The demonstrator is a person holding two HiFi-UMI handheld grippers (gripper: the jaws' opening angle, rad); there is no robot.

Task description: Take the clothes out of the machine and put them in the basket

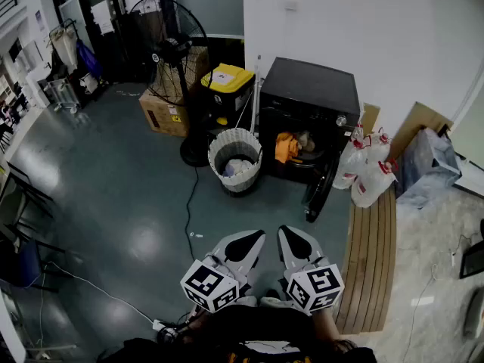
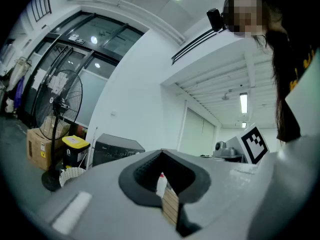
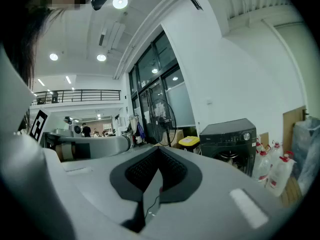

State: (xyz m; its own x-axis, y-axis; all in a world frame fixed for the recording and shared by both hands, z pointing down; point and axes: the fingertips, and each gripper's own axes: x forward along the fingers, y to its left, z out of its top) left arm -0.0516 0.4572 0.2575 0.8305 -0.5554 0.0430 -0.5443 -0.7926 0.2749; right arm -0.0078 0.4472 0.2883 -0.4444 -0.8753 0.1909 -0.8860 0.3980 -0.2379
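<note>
The floor is dark grey-blue and shines under the lamps. It belongs to a large hall with white walls and tall glass fronts. Along its right edge lies a strip of wooden boards, and a thin cable runs over it toward the far side.

At the far wall stands the black washing machine. Its round door hangs open at the front. Inside the drum there are clothes, an orange piece in front and something paler behind it.

Just beside the machine, at its left, the white woven basket stands on the floor. Some light-coloured laundry already lies in it.

Behind the basket there is a standing fan, a bin with a yellow lid and a cardboard box. At the right of the machine several clear bottles with red caps stand together, and further right lies a plastic bag.

Both tools are near the person, well apart from the machine and the basket. The left gripper has its jaws closed together and nothing is between them. The right gripper is closed as well and is also empty. They sit side by side and point about level toward the machine.
</note>
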